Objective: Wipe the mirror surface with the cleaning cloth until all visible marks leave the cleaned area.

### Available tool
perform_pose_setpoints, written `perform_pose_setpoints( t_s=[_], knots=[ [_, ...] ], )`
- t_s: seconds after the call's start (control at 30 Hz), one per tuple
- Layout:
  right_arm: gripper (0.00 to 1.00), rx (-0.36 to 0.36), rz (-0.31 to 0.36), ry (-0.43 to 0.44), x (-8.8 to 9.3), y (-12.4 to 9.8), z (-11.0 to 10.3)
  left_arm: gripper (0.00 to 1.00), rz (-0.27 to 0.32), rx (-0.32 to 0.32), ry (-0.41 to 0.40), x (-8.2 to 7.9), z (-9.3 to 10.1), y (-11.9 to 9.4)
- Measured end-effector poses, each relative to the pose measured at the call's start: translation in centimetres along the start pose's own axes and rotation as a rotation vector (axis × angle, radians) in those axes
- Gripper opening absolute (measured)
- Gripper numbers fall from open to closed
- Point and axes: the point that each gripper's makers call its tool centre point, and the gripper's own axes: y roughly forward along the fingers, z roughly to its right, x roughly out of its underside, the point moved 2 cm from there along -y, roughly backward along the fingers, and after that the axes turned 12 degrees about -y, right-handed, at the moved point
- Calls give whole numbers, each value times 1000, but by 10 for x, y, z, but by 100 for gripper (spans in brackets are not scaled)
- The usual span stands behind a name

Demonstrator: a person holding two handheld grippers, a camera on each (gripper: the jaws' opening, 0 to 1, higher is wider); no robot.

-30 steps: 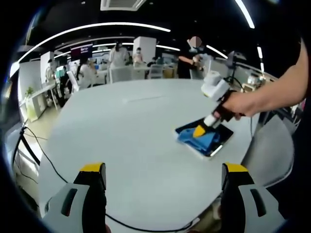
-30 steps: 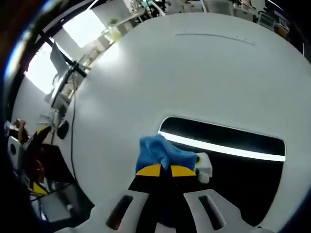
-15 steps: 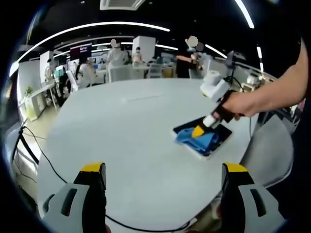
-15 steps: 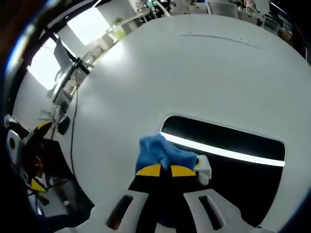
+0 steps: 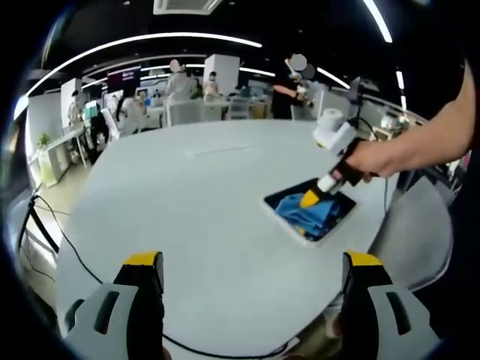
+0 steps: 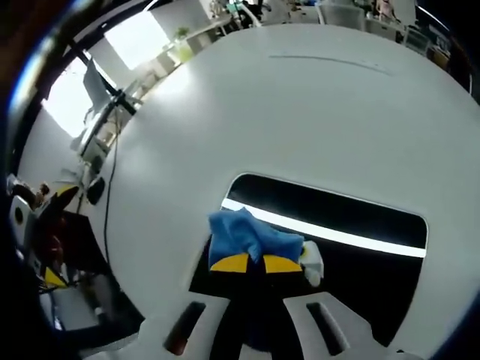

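Right gripper (image 6: 250, 263): its 2 yellow-tipped jaws are pinched together on the blue cleaning cloth (image 6: 241, 238), pressing it onto the mirror.
Cleaning cloth: bunched just ahead of the right jaws, spilling to their left; a small white piece (image 6: 311, 260) sits against the right jaw tip. In the left gripper view the cloth (image 5: 307, 212) lies on the mirror under the right gripper (image 5: 309, 199).
Mirror (image 6: 337, 225): dark rectangle lying flat on the table, reaching ahead and to the right of the right jaws; a bright strip of ceiling light is reflected across it. In the left gripper view the mirror (image 5: 341, 211) sits ahead and to the right of the left jaws, near the table's edge.
Left gripper (image 5: 252, 289): its 2 jaws stand wide apart with nothing between them, above the table's near edge, well apart from the mirror.
Hand (image 5: 373, 160): a person's hand grips the right gripper from the right.
Table (image 5: 202, 202): large, round, white; a dark cable (image 5: 56, 225) runs beside its left edge.
Background: office desks (image 5: 64, 139) and several people (image 5: 180, 86) beyond the table.
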Motion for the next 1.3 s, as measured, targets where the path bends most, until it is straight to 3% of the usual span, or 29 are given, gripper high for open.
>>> perform_pose_setpoints(
  t_s=[0.77, 1.3],
  knots=[
    [0, 26, 10, 47, 29, -24, 52, 100, -6, 12, 15, -2, 24, 13],
    [0, 59, 3, 63, 47, -40, 84, 100, 11, 3, 17, -7, 30, 15]
  ],
)
